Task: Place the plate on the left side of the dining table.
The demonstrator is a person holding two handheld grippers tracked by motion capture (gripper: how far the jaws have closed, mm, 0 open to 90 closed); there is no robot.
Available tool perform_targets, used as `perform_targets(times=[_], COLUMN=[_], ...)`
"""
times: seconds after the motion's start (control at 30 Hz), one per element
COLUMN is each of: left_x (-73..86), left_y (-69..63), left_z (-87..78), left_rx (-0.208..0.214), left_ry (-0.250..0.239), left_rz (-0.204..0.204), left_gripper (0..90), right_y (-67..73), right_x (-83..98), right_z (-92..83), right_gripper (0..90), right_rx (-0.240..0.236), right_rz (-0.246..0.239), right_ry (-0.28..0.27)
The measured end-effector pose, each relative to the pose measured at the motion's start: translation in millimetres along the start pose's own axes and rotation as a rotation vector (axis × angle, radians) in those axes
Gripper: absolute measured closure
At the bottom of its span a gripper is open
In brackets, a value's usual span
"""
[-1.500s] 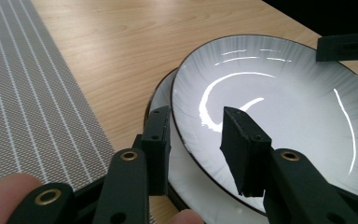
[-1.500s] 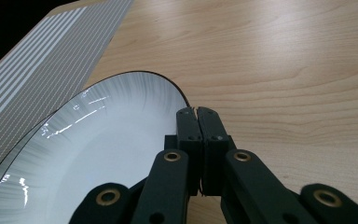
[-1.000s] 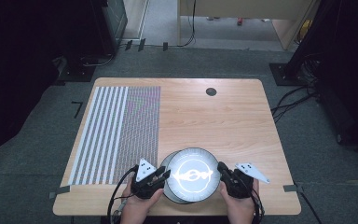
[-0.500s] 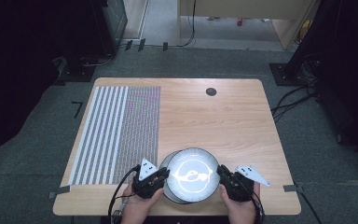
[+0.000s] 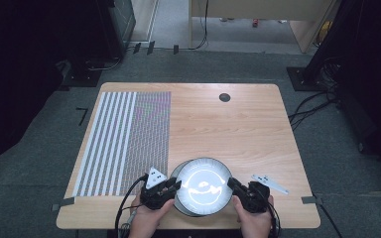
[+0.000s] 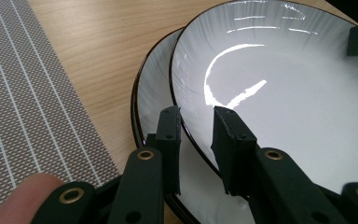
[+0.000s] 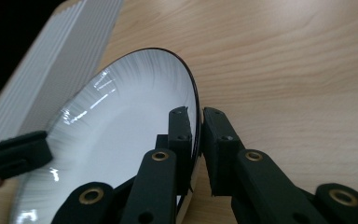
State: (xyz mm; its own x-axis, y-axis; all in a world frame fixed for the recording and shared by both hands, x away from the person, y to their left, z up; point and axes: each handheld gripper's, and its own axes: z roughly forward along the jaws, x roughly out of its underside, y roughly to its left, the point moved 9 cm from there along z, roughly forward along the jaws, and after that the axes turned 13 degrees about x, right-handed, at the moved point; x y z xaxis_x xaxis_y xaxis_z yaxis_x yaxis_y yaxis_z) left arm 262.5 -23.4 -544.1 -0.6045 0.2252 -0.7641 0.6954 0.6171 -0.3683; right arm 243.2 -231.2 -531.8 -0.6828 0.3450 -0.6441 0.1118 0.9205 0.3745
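Observation:
A white plate with a thin dark rim (image 5: 203,184) (image 6: 284,93) (image 7: 121,130) sits a little to the right of centre on a second, matching plate (image 6: 153,93) near the table's front edge. My left gripper (image 5: 176,186) (image 6: 196,114) straddles the top plate's left rim. Its jaws have just been opening and a gap shows beside the rim. My right gripper (image 5: 230,183) (image 7: 196,114) has the right rim between close-set jaws, which have also just been opening a little. Both hands hold still.
A grey striped placemat (image 5: 124,139) (image 6: 23,102) (image 7: 60,51) covers the table's left part, close to the plates. A small black round disc (image 5: 224,97) lies at the far edge. Bare wood (image 5: 228,134) stretches beyond the plates.

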Motion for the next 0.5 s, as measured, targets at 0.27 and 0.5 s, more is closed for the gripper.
perform_targets(times=[0.27,0.5], left_x=[0.2,2.0], left_y=[0.7,0.6], left_z=[0.7,4.3], left_rx=[0.012,0.014], left_ry=[-0.001,0.008], left_rz=[-0.011,-0.023], left_gripper=[73.7,75.3], right_y=[1.1,1.8], right_x=[0.2,1.8], right_z=[1.1,0.2], right_gripper=[85.0,85.3], right_rx=[-0.001,-0.057], right_rz=[0.025,0.119], right_ry=[-0.027,-0.013])
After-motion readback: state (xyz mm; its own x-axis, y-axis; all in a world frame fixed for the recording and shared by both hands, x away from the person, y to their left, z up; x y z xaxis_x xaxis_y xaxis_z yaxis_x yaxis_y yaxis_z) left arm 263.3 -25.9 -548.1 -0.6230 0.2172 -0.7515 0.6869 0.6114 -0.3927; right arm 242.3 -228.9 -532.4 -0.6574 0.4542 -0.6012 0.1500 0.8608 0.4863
